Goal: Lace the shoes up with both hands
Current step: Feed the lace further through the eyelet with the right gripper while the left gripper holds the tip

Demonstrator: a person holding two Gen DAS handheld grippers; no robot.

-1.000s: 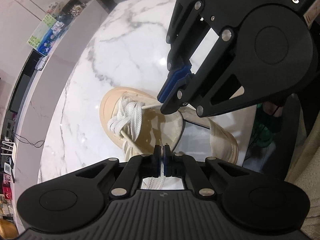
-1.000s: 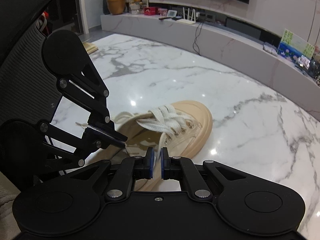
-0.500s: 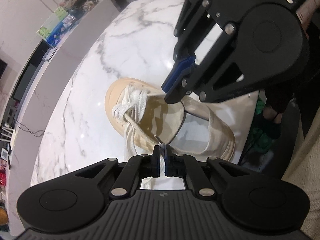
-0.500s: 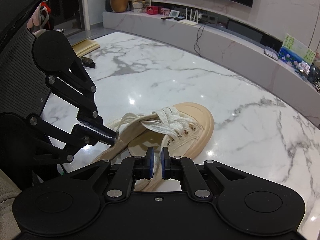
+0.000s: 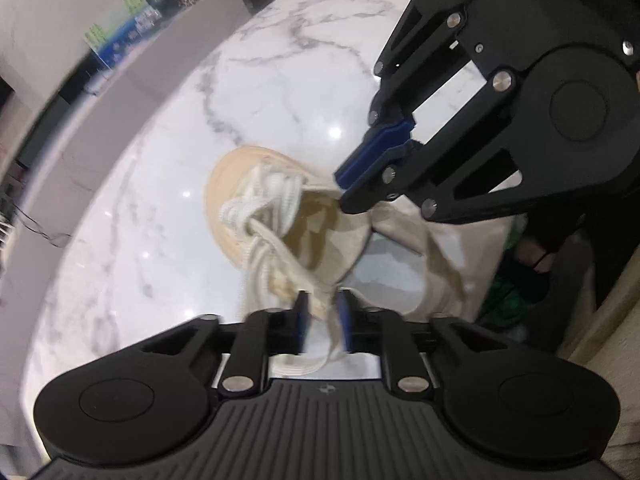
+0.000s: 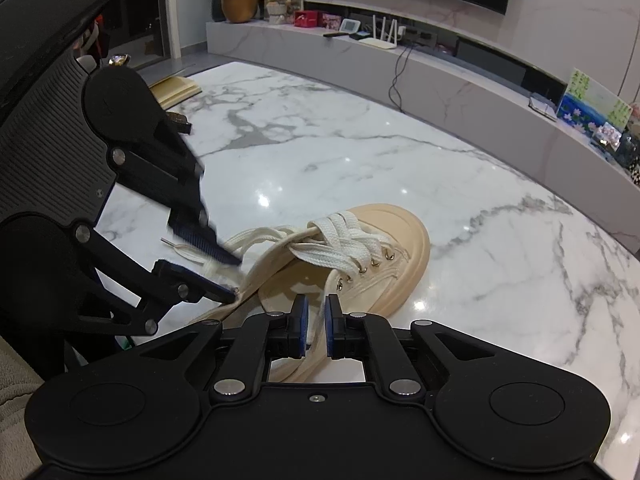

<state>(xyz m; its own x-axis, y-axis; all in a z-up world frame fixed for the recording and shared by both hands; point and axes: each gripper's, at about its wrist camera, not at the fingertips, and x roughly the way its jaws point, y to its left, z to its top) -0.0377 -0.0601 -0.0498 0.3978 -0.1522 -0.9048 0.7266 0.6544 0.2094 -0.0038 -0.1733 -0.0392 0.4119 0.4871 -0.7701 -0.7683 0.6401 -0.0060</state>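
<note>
A beige canvas shoe [image 6: 384,268] with white laces [image 6: 344,244] lies on the marble table [image 6: 400,160]; it also shows in the left wrist view [image 5: 304,236]. My left gripper [image 5: 323,320] has opened; a lace strand [image 5: 332,340] hangs loose between its pads. In the right wrist view the left gripper [image 6: 224,276] sits at the shoe's near side with its jaws apart. My right gripper [image 6: 316,326] is nearly shut on a lace end [image 6: 318,332] by the shoe's eyelets. It appears in the left wrist view [image 5: 348,190] above the shoe's opening.
A long marble console [image 6: 440,72] with a router, boxes and a gold vase [image 6: 239,2] runs behind the table. A book [image 6: 176,90] and a dark small object [image 6: 178,120] lie at the table's far left. A chair edge shows at left.
My left gripper has opened from shut, letting the lace slacken between its pads. Both grippers have risen and drawn back from the shoe a little. The right gripper stays closed on its lace.
</note>
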